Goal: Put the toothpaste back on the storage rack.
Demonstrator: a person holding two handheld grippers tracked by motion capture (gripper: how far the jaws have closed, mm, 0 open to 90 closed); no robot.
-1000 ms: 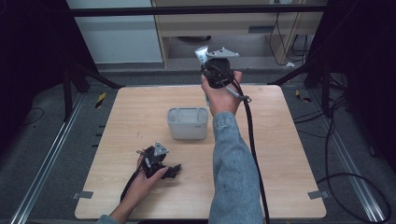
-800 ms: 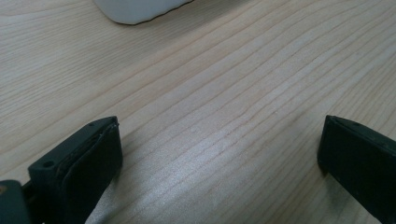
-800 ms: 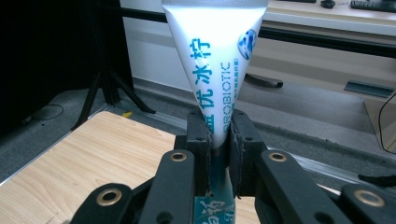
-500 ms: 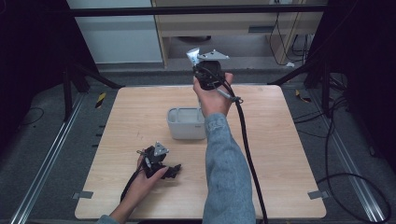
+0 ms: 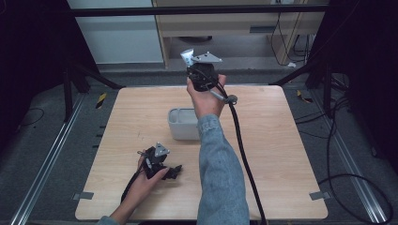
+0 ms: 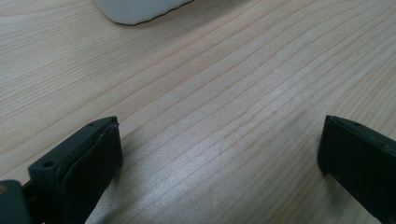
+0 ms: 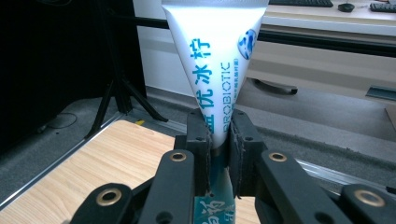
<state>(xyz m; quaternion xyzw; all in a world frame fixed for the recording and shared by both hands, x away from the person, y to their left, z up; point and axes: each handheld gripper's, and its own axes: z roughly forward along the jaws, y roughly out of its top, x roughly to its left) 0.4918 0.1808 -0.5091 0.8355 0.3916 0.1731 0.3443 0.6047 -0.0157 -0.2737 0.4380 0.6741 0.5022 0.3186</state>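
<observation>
White tube (image 7: pixel 212 70), pinched in the right tongs (image 7: pixel 219 140) above the bin (image 5: pixel 183 123), could slip and miss it; left tongs (image 6: pixel 219 154) gape empty.

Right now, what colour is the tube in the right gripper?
White with blue-green lettering, seen best in the right gripper view: tube, right gripper.

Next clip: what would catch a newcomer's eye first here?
The white tube with blue print, clamped in the right gripper raised above the table's far edge. Below it stands a grey tub mid-table, while the left gripper rests open on the wood near the front.
</observation>
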